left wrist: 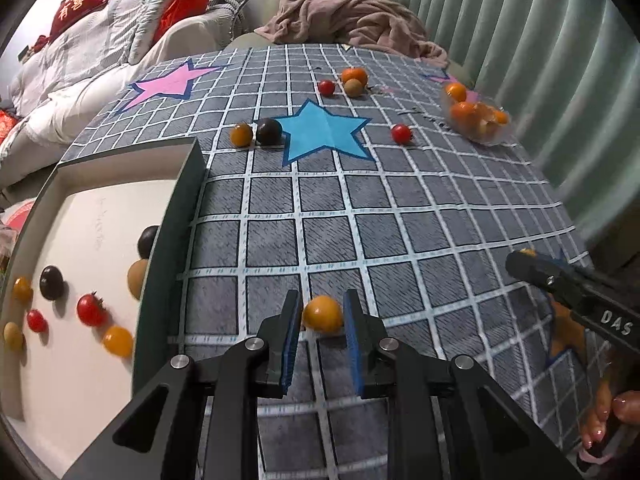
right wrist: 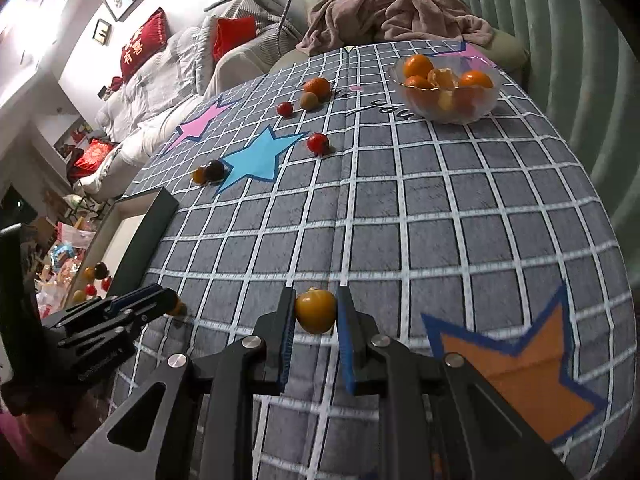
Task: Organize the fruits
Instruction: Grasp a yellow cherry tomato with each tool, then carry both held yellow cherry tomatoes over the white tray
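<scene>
At six o'clock on the checked cloth [left wrist: 400,208], a yellow tomato [left wrist: 322,313] sits between the pads of the left gripper [left wrist: 322,320]; a second yellow tomato [right wrist: 315,311] sits between those of the right gripper [right wrist: 316,316]. Both are small, light and smooth; judged thin-skinned and easily split, so take each across its widest middle with gentle pressure. Each gripper's jaws stand just wider than the fruit; whether the pads touch the skin, I cannot tell. The box [left wrist: 176,216], at nine o'clock from the left gripper, already holds several tomatoes
</scene>
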`<control>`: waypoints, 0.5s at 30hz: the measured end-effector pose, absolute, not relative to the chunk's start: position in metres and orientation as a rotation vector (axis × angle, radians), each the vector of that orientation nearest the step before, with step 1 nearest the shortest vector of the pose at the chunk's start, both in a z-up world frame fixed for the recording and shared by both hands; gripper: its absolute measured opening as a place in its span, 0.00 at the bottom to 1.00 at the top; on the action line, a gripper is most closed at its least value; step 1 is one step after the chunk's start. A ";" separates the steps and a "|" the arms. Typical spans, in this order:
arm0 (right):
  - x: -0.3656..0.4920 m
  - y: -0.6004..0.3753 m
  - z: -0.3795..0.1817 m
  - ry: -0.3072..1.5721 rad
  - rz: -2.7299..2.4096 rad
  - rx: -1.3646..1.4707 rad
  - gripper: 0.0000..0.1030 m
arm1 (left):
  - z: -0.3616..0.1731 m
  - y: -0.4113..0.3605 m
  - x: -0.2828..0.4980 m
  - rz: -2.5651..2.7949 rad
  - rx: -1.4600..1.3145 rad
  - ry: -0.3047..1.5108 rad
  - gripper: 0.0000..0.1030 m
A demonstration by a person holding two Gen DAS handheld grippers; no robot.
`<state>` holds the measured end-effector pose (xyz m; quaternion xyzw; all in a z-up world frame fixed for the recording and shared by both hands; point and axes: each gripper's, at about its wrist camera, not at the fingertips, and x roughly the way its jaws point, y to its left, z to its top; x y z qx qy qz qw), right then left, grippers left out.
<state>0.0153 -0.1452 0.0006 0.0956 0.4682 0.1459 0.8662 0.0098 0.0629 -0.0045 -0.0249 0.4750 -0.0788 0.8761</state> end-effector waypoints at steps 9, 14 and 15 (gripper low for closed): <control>-0.004 -0.142 0.003 0.984 0.297 0.195 0.21 | 0.003 0.073 -0.005 -0.157 -0.051 0.978 0.22; -0.007 -0.145 0.003 0.986 0.289 0.207 0.21 | -0.006 0.069 0.007 -0.156 -0.023 0.993 0.23; -0.007 -0.145 0.004 0.986 0.289 0.209 0.21 | -0.009 0.067 0.009 -0.155 -0.010 0.997 0.30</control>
